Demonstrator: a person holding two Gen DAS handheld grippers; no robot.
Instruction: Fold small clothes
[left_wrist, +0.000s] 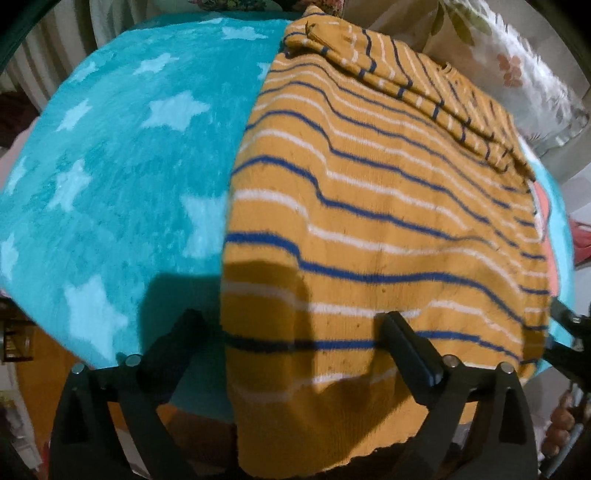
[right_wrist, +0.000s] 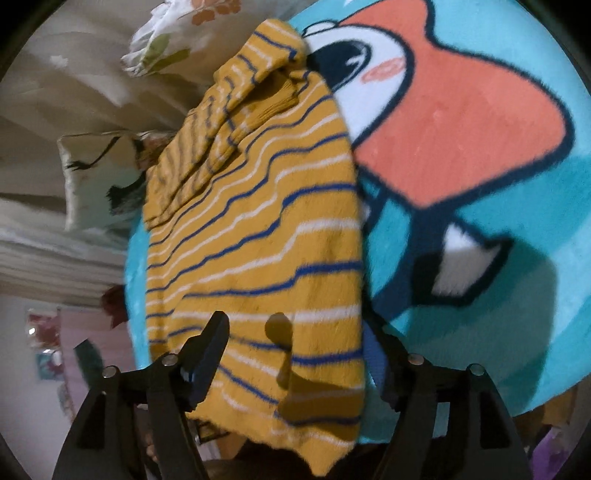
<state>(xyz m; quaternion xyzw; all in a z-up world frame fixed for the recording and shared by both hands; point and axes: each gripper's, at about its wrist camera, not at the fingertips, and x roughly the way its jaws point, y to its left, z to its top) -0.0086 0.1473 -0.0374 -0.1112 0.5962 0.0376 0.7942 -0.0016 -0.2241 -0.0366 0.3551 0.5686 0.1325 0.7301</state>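
Note:
A small mustard-yellow knit sweater with blue and white stripes lies folded lengthwise on a teal blanket. Its sleeve is folded over the far end. Its hem hangs over the near edge. My left gripper is open above the hem, one finger over the blanket and one over the sweater. The sweater also shows in the right wrist view. My right gripper is open and straddles the sweater's near hem, its right finger partly hidden behind the cloth edge. The right gripper's fingers also show in the left wrist view.
The teal blanket has pale stars on the left and a cartoon figure in orange and white on the right. Floral pillows and bedding lie beyond the sweater's far end. The blanket's near edge drops off just ahead of the grippers.

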